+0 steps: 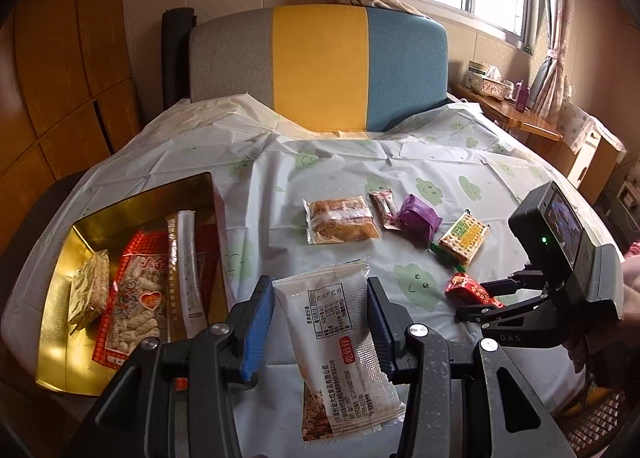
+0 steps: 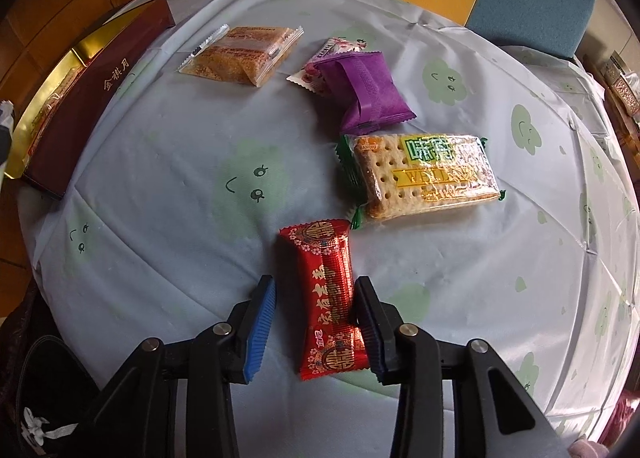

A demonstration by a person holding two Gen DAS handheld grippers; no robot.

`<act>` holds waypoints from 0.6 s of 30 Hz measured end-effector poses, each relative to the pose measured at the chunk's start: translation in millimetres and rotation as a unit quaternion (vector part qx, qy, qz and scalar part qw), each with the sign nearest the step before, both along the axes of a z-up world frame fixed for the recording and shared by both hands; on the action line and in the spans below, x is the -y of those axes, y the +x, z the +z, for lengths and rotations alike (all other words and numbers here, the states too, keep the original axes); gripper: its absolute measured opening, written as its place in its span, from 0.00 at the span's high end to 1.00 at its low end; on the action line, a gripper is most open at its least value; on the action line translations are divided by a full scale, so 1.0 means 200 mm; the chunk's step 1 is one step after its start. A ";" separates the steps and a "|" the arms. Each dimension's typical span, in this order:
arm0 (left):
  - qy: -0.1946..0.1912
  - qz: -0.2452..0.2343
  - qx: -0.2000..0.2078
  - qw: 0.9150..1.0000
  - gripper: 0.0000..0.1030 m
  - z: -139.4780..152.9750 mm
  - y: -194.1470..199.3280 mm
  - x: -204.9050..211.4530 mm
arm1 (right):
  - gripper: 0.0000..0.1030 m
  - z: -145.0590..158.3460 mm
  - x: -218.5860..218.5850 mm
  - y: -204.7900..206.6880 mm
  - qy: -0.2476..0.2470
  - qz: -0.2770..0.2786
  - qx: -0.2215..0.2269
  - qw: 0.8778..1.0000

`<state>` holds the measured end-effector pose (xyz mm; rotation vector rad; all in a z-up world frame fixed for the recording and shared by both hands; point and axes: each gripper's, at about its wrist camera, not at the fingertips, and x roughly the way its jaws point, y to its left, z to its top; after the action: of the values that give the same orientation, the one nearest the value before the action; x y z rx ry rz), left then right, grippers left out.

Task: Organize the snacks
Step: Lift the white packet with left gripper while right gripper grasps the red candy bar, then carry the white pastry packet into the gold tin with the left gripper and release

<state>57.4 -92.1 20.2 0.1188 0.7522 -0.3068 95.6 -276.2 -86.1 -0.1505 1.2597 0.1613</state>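
Snacks scattered on cloud-print tablecloth [image 2: 160,162]. Left gripper [image 1: 320,322] spread around white packet [image 1: 336,342]; blue pads [image 1: 256,326] flank it, contact unclear, packet's lower end cut off behind linkage. Right gripper [image 2: 314,322] spread astride red packet [image 2: 330,298], right pad touching, left pad apart. Gold box [image 1: 100,214] at 9 o'clock, holding several packets, partly hidden by fingers. Cracker packet [image 2: 420,174] at 1 o'clock of red packet; purple packet [image 2: 366,92] overlapping pink wrapper [image 2: 320,58], print illegible.
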 end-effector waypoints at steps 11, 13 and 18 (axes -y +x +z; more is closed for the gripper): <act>0.013 0.108 0.031 0.994 0.55 0.09 0.02 -0.37 | 0.61 -0.02 -0.04 -0.08 -0.034 0.025 0.023 0.999; 0.015 0.127 0.032 0.991 0.55 0.08 0.02 -0.44 | 0.64 -0.03 -0.06 -0.09 -0.044 0.035 0.029 0.998; 0.015 0.165 0.029 0.986 0.55 0.06 0.02 -0.60 | 0.65 -0.03 -0.08 -0.11 -0.044 0.034 0.031 0.998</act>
<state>62.2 27.9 32.8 0.0310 0.7049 0.0232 73.2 -259.9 -92.6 -0.2712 1.2016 0.1585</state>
